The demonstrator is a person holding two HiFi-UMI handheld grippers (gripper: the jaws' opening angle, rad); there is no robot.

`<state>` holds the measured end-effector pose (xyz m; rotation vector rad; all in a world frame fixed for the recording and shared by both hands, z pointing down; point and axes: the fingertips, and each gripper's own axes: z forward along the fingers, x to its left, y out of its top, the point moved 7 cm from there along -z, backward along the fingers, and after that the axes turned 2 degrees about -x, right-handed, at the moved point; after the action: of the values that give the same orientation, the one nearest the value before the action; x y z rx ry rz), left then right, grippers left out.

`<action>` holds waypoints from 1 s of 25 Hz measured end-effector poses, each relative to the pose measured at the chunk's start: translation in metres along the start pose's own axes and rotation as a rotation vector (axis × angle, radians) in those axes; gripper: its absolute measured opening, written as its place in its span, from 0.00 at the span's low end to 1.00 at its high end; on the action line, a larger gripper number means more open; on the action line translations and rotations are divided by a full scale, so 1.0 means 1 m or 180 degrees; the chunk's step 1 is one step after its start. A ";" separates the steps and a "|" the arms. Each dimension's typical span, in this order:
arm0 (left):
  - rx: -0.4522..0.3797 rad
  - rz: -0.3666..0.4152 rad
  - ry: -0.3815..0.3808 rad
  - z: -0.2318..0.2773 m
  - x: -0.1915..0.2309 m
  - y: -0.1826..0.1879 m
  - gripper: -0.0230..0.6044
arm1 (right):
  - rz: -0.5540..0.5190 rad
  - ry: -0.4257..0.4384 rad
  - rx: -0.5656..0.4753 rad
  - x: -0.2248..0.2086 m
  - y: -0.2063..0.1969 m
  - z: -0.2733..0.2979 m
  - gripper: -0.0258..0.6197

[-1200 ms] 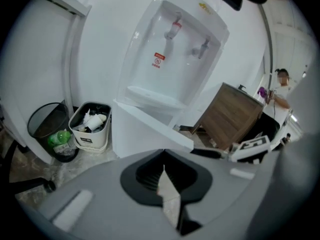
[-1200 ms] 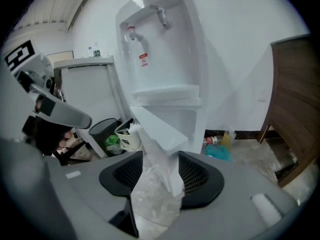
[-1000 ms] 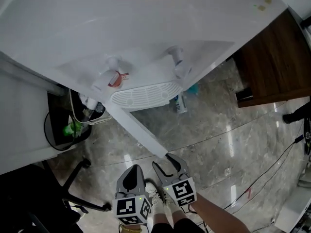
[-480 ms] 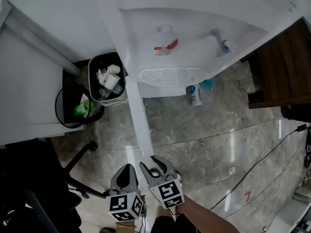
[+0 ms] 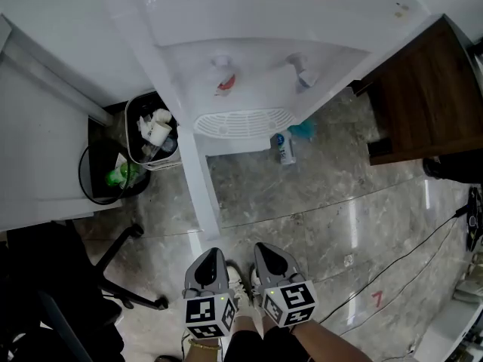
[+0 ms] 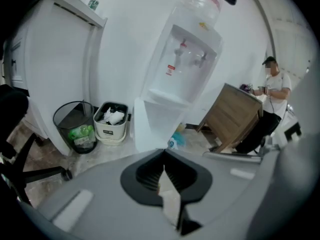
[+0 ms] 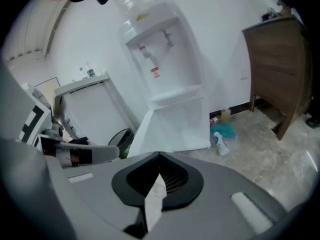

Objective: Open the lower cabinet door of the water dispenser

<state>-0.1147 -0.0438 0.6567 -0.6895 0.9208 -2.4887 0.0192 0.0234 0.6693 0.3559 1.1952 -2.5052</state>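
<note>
The white water dispenser [image 5: 249,51] stands against the wall, seen from above in the head view. Its lower cabinet door [image 5: 198,187] stands swung out toward me, seen edge-on as a white strip. The same door [image 6: 150,126] appears in the left gripper view, and its inner face [image 7: 175,129] in the right gripper view. My left gripper [image 5: 211,255] and right gripper [image 5: 266,249] hang side by side near the bottom of the head view, short of the door's free edge and touching nothing. Both have their jaws together with nothing between them [image 6: 164,154] [image 7: 159,156].
A white bin [image 5: 151,130] full of waste and a black wire bin [image 5: 113,176] stand left of the dispenser. A bottle [image 5: 284,148] lies on the marble floor under it. A wooden cabinet [image 5: 423,96] is at the right, a chair base [image 5: 128,277] at the lower left, cables [image 5: 423,255] at the right.
The right gripper's jaws were open around the door's free edge; they have let go, shut and drawn back. The door now stands further open. The left gripper stayed shut.
</note>
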 end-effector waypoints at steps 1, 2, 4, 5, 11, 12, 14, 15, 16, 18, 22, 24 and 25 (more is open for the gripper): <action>-0.0012 -0.0003 -0.0045 0.002 -0.009 0.004 0.05 | 0.0067 -0.0051 -0.0041 -0.007 0.006 -0.008 0.04; -0.0017 -0.0013 -0.0083 0.003 -0.018 0.007 0.05 | 0.0118 -0.0091 -0.0071 -0.013 0.011 -0.015 0.04; -0.0021 -0.0012 -0.0124 0.005 -0.031 0.011 0.05 | 0.0149 -0.0160 -0.0096 -0.022 0.019 -0.027 0.04; -0.0026 0.0001 -0.0127 0.005 -0.036 0.012 0.05 | 0.0137 -0.0183 -0.0099 -0.024 0.022 -0.031 0.04; 0.0076 0.0024 -0.0109 0.007 -0.049 0.006 0.05 | 0.0016 -0.0290 -0.0097 -0.035 0.027 -0.042 0.04; 0.0094 0.0027 -0.0101 0.007 -0.049 0.006 0.05 | 0.0008 -0.0306 -0.0092 -0.035 0.027 -0.042 0.04; 0.0117 0.0028 -0.0099 0.006 -0.050 0.007 0.05 | -0.0034 -0.0329 -0.0074 -0.036 0.028 -0.044 0.04; 0.0123 0.0034 -0.0103 0.006 -0.051 0.007 0.05 | -0.0057 -0.0330 -0.0064 -0.035 0.028 -0.044 0.04; 0.0123 0.0049 -0.0108 0.007 -0.052 0.008 0.05 | -0.0070 -0.0326 -0.0055 -0.035 0.028 -0.045 0.04; 0.0109 0.0083 -0.0113 0.007 -0.054 0.010 0.05 | -0.0070 -0.0317 -0.0044 -0.035 0.028 -0.045 0.04; 0.0079 0.0097 -0.0145 0.009 -0.058 0.011 0.05 | -0.0091 -0.0326 -0.0051 -0.036 0.028 -0.045 0.04; 0.0082 0.0102 -0.0146 0.011 -0.058 0.011 0.05 | -0.0091 -0.0329 -0.0059 -0.037 0.029 -0.044 0.04; 0.0085 0.0097 -0.0146 0.011 -0.059 0.011 0.05 | -0.0086 -0.0330 -0.0059 -0.037 0.029 -0.044 0.04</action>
<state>-0.0592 -0.0265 0.6386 -0.7155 0.8733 -2.4438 0.0679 0.0483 0.6356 0.2037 1.1893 -2.5007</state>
